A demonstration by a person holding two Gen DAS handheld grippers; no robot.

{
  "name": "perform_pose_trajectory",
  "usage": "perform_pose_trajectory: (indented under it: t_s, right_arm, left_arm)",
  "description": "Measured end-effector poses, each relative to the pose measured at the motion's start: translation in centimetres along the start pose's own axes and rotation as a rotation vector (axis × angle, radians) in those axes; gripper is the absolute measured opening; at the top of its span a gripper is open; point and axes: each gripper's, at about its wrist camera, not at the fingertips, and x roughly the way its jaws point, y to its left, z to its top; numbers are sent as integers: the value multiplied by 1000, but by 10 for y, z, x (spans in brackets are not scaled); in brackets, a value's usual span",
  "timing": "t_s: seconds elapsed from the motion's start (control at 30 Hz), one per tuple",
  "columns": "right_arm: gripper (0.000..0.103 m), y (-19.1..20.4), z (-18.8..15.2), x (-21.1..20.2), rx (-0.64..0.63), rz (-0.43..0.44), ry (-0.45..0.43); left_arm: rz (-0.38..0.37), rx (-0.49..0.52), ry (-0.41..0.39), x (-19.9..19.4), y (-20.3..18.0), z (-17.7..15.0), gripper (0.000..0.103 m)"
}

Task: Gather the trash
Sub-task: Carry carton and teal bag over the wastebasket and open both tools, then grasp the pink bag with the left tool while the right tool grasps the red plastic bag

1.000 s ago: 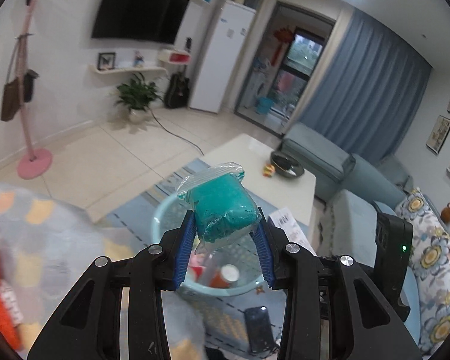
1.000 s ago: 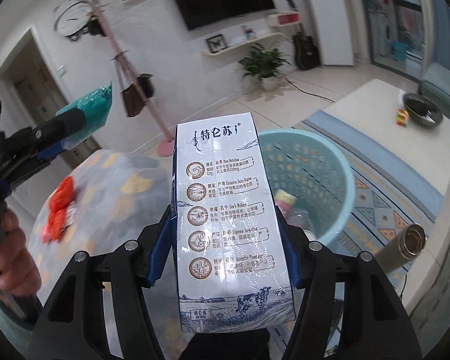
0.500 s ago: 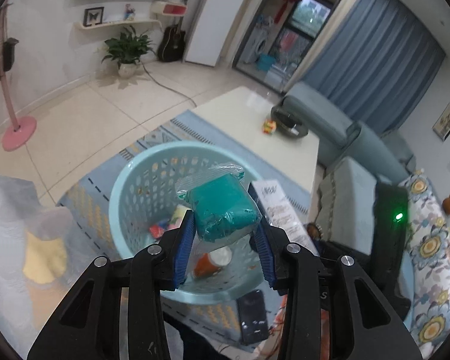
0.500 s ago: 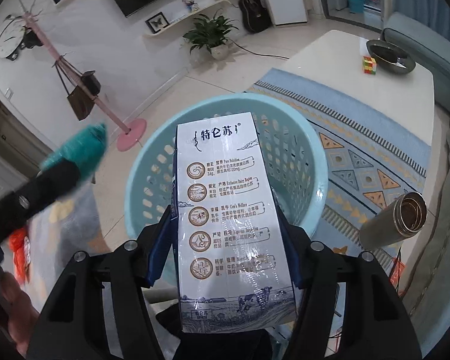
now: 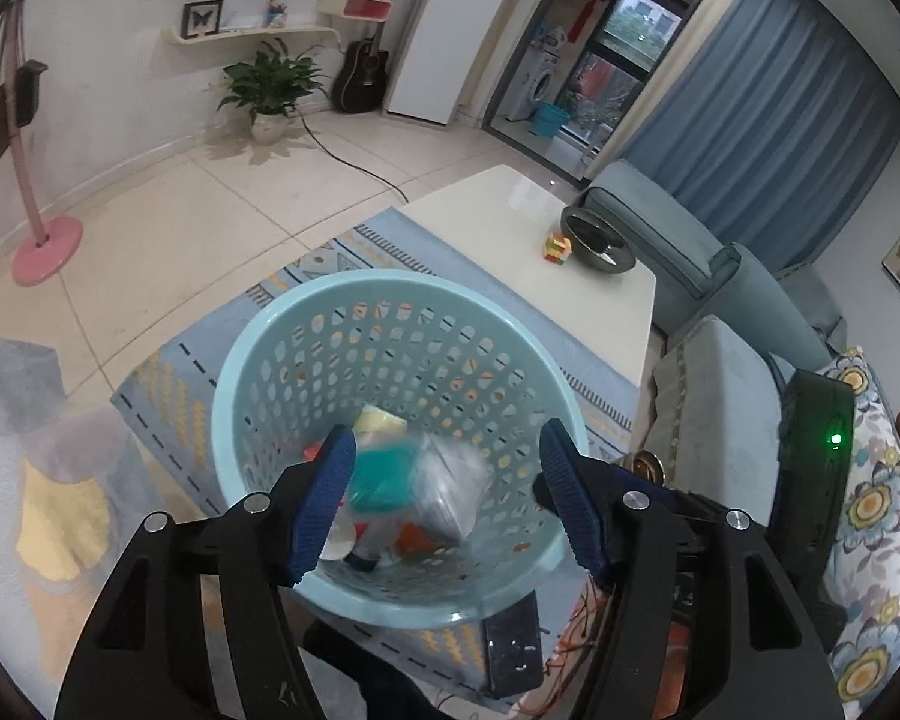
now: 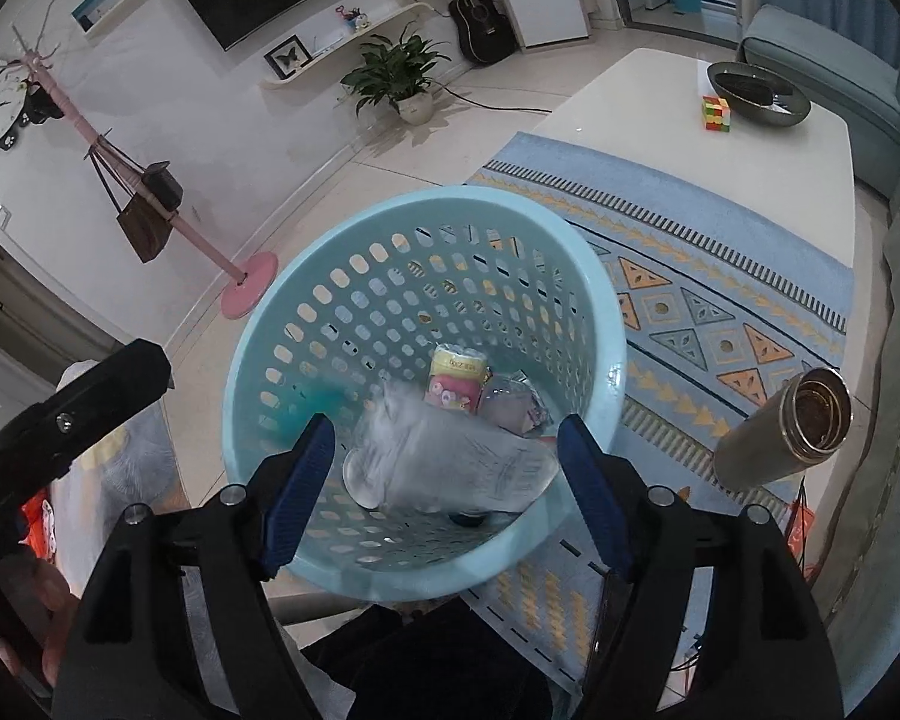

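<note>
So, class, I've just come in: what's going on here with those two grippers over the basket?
A person is collecting trash with a gripper in each hand. Both hang open above the light blue basket. The left gripper has a blurred teal packet below it, and the right gripper a blurred milk carton, both apparently dropping onto the other rubbish inside.

No print can be read; the small pink-and-yellow pack [image 6: 455,379] in the basket [image 6: 606,324] bears tiny illegible lettering.

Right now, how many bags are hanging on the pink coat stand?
2, both on the pink coat stand by the wall: a brown tote hanging lower, and a small black bag just above it. Others behind the pole could be hidden.
</note>
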Motion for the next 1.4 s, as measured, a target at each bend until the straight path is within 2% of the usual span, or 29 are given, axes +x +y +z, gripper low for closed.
perform_pose_trajectory:
  t_s: [0.2, 0.4, 0.57, 0.77, 0.87, 1.0, 1.07, 1.23, 1.4]
  right_arm:
    - [73, 6, -7, -13, -15, 8, -11]
    - [73, 30, -14, -27, -61, 39, -24]
    - [73, 62, -19, -48, -139, 60, -60]
    - [73, 108, -31, -67, -240, 86, -90]
    - [73, 131, -39, -74, -291, 117, -94]
    - [73, 169, -52, -83, -378, 154, -106]
    - [73, 185, -58, -84, -411, 171, -105]
    - [73, 219, -76, -80, -479, 196, -82]
    - [73, 253, -88, -82, -522, 245, -74]
  left_arm:
    - [-9, -20, -25, -16, 7, -6, 61]
    - [1, -36, -75, -50, 13, -18, 62]
    - [7, -49, -143, -94, 17, -29, 62]
    - [51, -70, -238, -152, 31, -51, 62]
    - [94, -99, -286, -181, 43, -66, 62]
    - [207, -152, -366, -221, 66, -90, 62]
    - [292, -195, -399, -243, 84, -104, 62]
    - [418, -337, -470, -289, 138, -138, 62]
    - [515, -460, -422, -306, 191, -154, 62]
